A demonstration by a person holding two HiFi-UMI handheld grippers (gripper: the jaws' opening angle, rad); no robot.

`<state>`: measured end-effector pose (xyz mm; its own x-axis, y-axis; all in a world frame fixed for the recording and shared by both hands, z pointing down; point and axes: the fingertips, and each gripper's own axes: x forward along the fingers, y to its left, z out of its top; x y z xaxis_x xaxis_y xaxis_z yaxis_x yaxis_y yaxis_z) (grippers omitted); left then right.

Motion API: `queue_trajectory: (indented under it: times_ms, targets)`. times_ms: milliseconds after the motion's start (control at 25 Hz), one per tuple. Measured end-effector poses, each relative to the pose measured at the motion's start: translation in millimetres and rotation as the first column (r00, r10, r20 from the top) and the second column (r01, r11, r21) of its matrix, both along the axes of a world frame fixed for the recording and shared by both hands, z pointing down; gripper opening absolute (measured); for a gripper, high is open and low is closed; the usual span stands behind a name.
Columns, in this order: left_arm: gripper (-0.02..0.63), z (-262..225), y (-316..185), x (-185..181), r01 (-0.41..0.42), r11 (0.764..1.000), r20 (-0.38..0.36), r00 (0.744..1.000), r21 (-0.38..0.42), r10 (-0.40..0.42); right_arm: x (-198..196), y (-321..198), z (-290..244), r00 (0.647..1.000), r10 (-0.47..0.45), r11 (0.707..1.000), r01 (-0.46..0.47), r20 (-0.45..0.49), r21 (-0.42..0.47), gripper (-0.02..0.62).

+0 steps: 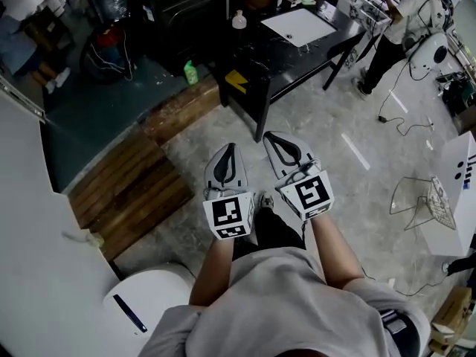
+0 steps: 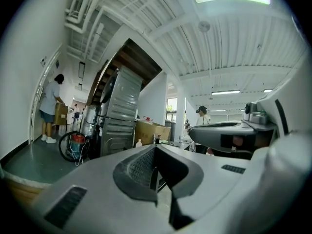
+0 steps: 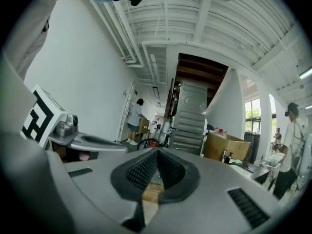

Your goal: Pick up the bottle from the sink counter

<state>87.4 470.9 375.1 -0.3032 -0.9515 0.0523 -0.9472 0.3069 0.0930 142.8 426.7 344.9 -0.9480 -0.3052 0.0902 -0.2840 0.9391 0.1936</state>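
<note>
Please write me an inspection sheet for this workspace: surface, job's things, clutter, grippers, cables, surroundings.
surface: black counter some way ahead, white sheet lying on it.
job's things: bottle upright near the counter's far left corner, untouched.
clutter: green bottle on the floor by the counter.
grippers: left gripper and right gripper both shut, empty, side by side.
cables: loose cable on the floor at right.
surroundings: wooden steps at left; person beyond the counter.
</note>
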Motion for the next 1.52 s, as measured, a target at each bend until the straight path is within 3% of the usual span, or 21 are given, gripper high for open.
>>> queue_trajectory:
  times_ms: [280, 480, 960, 1240, 1520]
  targets:
    - [0.014, 21, -32, -41, 0.053, 0.996, 0.020, 0.998, -0.066, -0.052, -44, -60, 4, 0.999, -0.045, 0.999, 0.045, 0.016, 0.020, 0.009]
    - [0.014, 18, -98, -78, 0.062, 0.994, 0.042, 0.997, -0.090, -0.058, -75, -134, 4, 0.999, -0.039, 0.999, 0.039, 0.023, -0.007, 0.009]
    - [0.014, -8, -306, -110, -0.016, 0.996, 0.055, 0.998, -0.090, 0.021, -109, -327, -16, 0.999, -0.039, 0.999, 0.038, 0.027, 0.026, 0.009]
    - [0.014, -4, -372, -141, -0.023, 0.992, 0.064, 0.997, -0.122, 0.031, -127, -401, -14, 0.999, 0.005, 1.000, -0.003, 0.048, -0.030, 0.009]
    - [0.014, 13, -445, -181, -0.121, 0.984, 0.057, 0.990, -0.132, 0.129, -163, -453, 11, 0.995, 0.089, 0.993, -0.084, 0.055, -0.082, 0.009]
